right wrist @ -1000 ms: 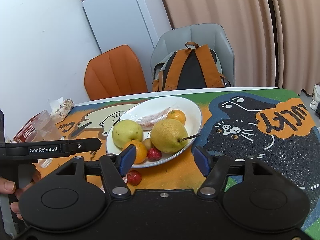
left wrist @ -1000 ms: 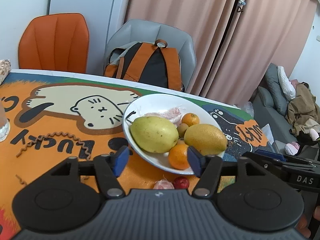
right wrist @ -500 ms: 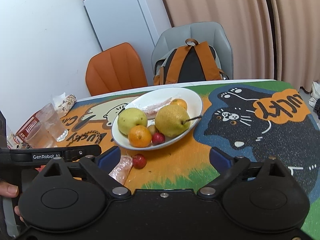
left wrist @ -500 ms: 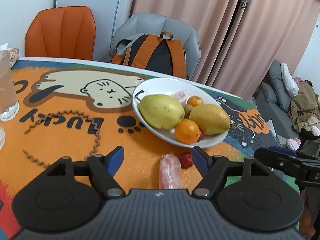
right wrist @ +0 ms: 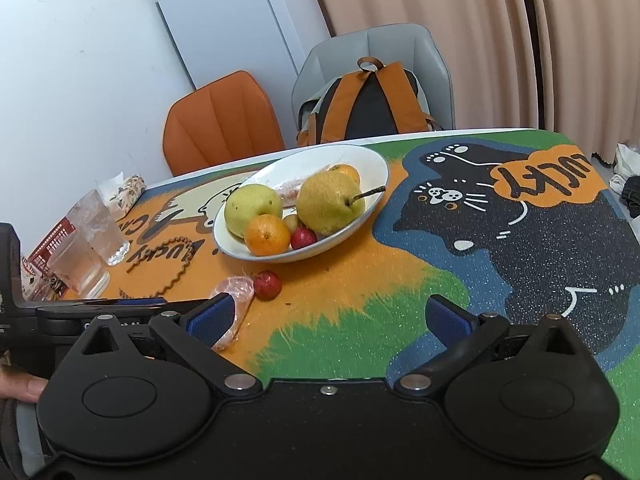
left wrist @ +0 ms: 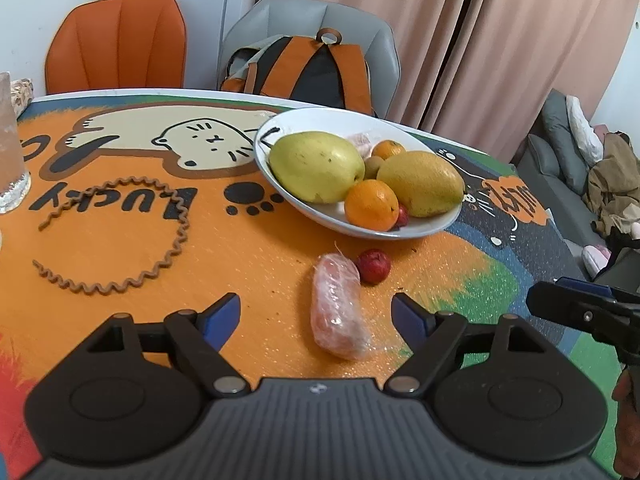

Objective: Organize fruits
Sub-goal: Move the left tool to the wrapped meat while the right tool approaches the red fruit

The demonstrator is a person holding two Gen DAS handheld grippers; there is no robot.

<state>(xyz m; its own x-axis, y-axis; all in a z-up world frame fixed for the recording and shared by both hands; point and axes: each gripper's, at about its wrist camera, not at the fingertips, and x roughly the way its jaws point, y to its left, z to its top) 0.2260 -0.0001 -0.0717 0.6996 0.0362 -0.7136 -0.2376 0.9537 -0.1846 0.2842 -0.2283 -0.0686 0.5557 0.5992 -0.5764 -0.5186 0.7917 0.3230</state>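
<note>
Backpack [left wrist: 308, 68] on grey chair [left wrist: 352, 20]; orange chair [left wrist: 120, 40] beside.

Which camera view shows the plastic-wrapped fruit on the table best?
The left wrist view: the wrapped fruit lies whole, between the open left gripper's fingers. In the right wrist view, the right gripper's finger partly hides it.

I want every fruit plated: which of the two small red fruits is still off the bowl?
The small red fruit lying on the mat beside the wrapped piece; the other red fruit sits inside the white bowl, next to an orange.
</note>
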